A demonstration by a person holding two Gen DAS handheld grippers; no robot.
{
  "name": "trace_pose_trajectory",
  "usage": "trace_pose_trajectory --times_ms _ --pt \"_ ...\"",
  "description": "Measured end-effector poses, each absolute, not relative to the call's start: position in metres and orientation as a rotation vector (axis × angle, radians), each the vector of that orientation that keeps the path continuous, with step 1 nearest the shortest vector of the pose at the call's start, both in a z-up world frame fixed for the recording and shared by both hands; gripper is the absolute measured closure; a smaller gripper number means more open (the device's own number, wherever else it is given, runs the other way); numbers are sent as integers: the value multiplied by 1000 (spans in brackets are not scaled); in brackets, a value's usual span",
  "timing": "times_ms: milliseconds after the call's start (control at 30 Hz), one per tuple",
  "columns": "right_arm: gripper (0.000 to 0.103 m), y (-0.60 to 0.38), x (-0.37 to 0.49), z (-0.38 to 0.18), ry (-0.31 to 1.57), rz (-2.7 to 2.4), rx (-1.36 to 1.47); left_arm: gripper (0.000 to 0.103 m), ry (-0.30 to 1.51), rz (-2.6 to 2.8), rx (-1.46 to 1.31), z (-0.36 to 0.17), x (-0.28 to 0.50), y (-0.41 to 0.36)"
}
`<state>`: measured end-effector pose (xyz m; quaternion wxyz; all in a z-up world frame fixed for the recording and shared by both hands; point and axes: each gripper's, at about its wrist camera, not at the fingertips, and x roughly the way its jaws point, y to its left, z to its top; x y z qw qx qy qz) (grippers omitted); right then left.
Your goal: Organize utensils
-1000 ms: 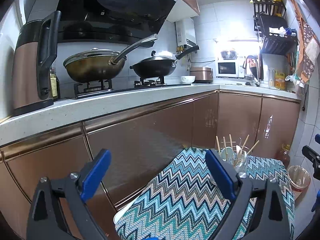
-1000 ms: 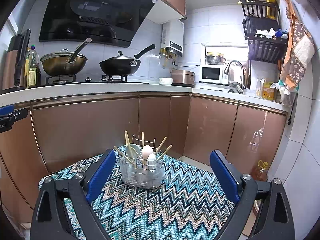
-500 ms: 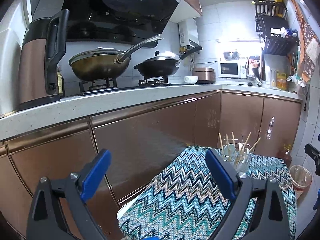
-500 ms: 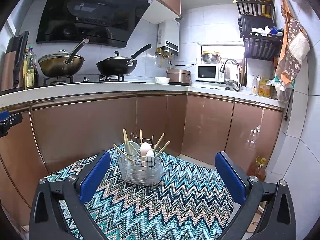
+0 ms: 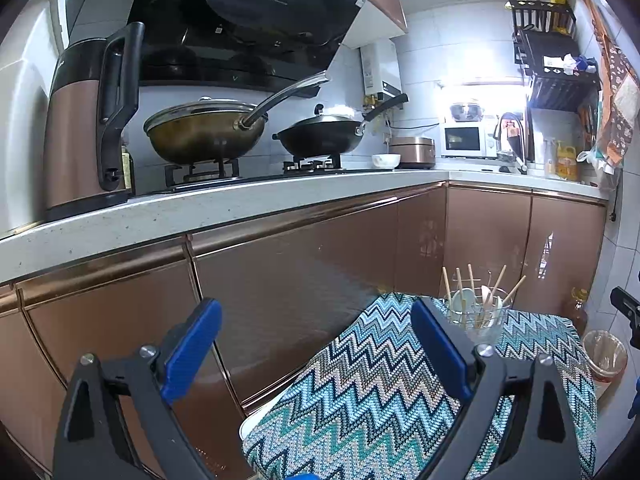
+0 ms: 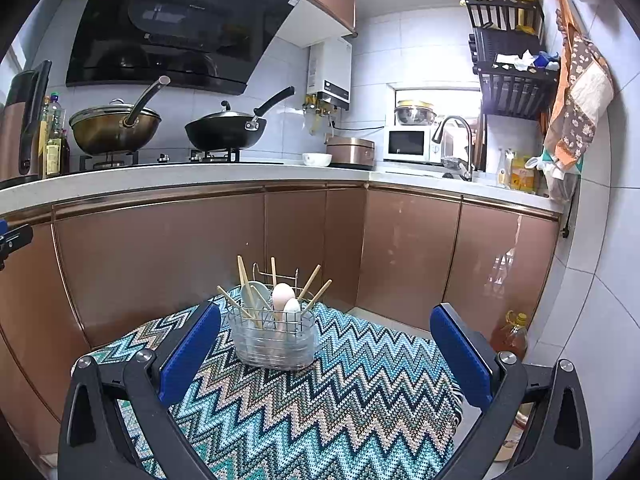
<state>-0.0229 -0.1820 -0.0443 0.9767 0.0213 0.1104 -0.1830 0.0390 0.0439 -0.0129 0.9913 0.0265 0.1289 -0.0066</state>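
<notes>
Left wrist view: left gripper [image 5: 316, 344] jaws spread wide, nothing between blue pads. Utensil holder [image 5: 478, 316] stands at far right part of zigzag cloth [image 5: 380, 392], beyond right finger, well apart from pads. Chopsticks [image 5: 496, 286] and spoons poke up from it. Copper cabinets [image 5: 300, 280] behind; wok [image 5: 204, 134] on stove at far left.

Right wrist view: right gripper [image 6: 325, 350] jaws wide apart, empty. Utensil holder [image 6: 276, 338] upright on far side of cloth [image 6: 320, 404], centred beyond pads, untouched. Chopsticks [image 6: 246, 284] lean outward; pale spoons [image 6: 282, 298] stand inside.
</notes>
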Motion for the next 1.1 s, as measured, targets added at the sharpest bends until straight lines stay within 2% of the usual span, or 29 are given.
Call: trace_pose_trajectory --times_ms 1100 --pt "0 -188 -3 -66 301 -395 56 7 304 -82 74 -44 58 1"
